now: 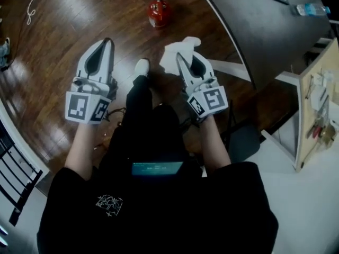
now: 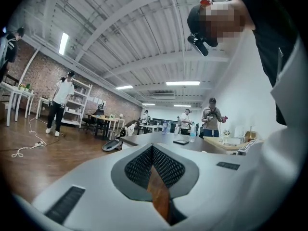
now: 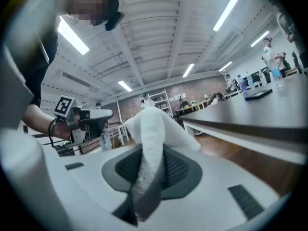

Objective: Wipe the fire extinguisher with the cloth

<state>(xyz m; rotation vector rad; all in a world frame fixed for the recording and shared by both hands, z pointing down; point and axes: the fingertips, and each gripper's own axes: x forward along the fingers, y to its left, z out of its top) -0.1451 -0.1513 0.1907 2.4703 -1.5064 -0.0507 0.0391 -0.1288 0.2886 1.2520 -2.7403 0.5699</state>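
Between the right gripper's [image 1: 188, 57] clamped jaws sits a fluffy white cloth [image 1: 172, 54], the left gripper's [image 1: 107, 42] meet empty, and the red fire extinguisher [image 1: 159, 13] well ahead seems unwiped.

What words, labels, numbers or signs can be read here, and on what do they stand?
None can be read.
White print on the black shirt: too blurred.
Small teal screen on the person's front: too small.
Red fire extinguisher: no legible label.
Clear plastic bottle: label too small.

Head cam down; R cam: left gripper [image 3: 103, 114].
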